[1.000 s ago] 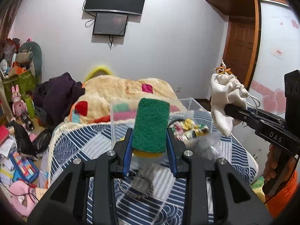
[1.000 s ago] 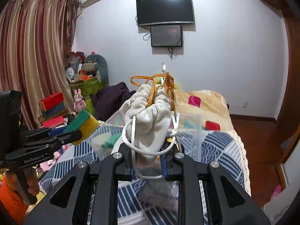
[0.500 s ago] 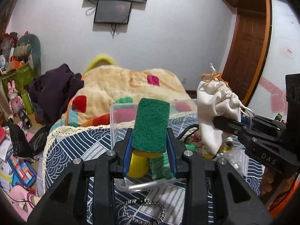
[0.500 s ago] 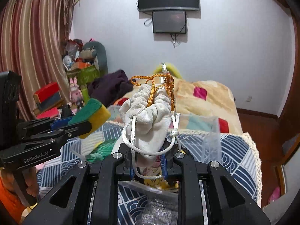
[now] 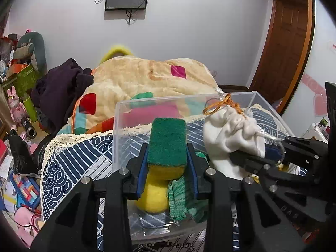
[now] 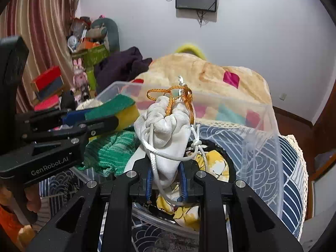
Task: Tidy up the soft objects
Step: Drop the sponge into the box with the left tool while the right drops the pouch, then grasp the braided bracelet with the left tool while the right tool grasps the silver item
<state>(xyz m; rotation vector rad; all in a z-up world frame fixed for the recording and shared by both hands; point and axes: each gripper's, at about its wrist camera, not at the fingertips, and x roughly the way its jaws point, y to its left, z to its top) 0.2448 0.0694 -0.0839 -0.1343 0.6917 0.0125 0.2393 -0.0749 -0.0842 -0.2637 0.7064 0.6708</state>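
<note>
Sponge point(image 5: 167, 145), green scrub face up, pinched flat in your left gripper point(image 5: 167, 163), jaws pressed on its sides, poised over clear bin point(image 5: 126, 130). White drawstring pouch point(image 6: 168, 134) clamped at base in your right gripper point(image 6: 166, 180), cords dangling, also above bin. Both held over opening, likely for drop. Green knit cloth point(image 6: 109, 151), yellow printed fabric point(image 6: 216, 166) already inside. Bin sits on blue patterned bedspread point(image 5: 71, 157).
</note>
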